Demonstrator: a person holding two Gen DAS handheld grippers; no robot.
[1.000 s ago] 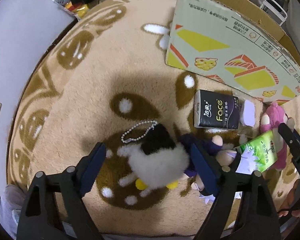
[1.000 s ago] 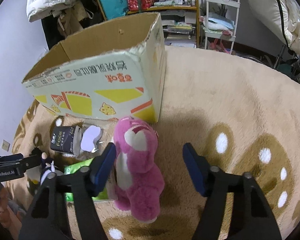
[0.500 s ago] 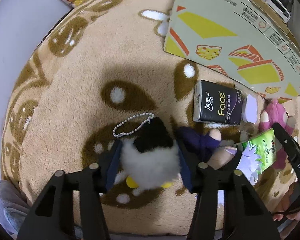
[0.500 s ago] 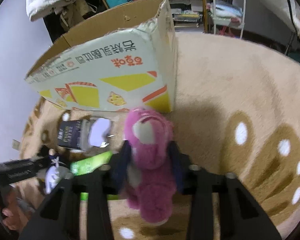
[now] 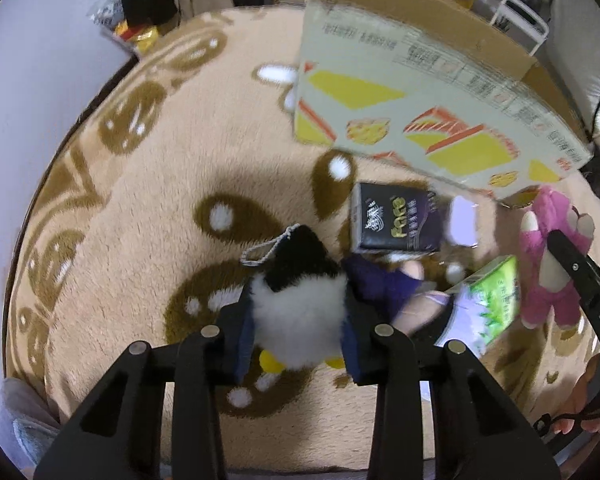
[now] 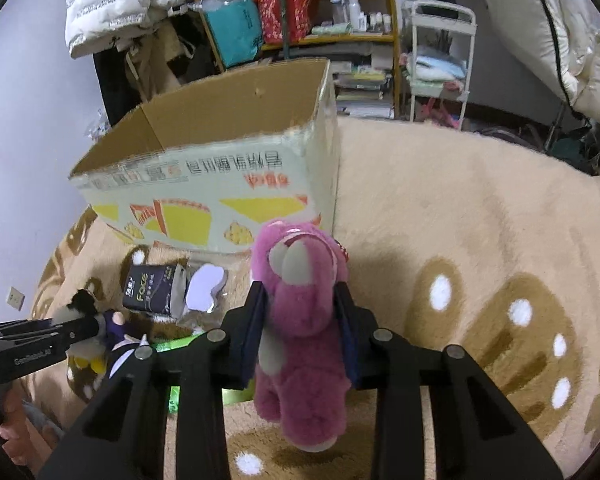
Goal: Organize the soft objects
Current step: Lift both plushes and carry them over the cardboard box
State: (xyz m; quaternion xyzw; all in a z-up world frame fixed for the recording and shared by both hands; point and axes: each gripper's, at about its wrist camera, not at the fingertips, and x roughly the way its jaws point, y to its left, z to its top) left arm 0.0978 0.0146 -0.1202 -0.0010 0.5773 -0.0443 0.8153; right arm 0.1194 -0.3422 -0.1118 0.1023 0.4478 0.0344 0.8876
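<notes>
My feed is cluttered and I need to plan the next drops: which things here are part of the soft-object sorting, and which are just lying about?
In the job:
- black-and-white plush, gripped by the left tool
- pink bear plush, gripped by the right tool
- purple-clad doll on the rug
- open cardboard box, probably the bin

Lying about:
- black tissue pack
- green tissue pack
- shelf, white cart

Left wrist view: steeply downward, close over the beige, brown-patterned plush rug [image 5: 148, 216]. Right wrist view: shallower, toward the open printed cardboard box [image 6: 220, 184]. Both showed that box [image 5: 420, 120].
</notes>
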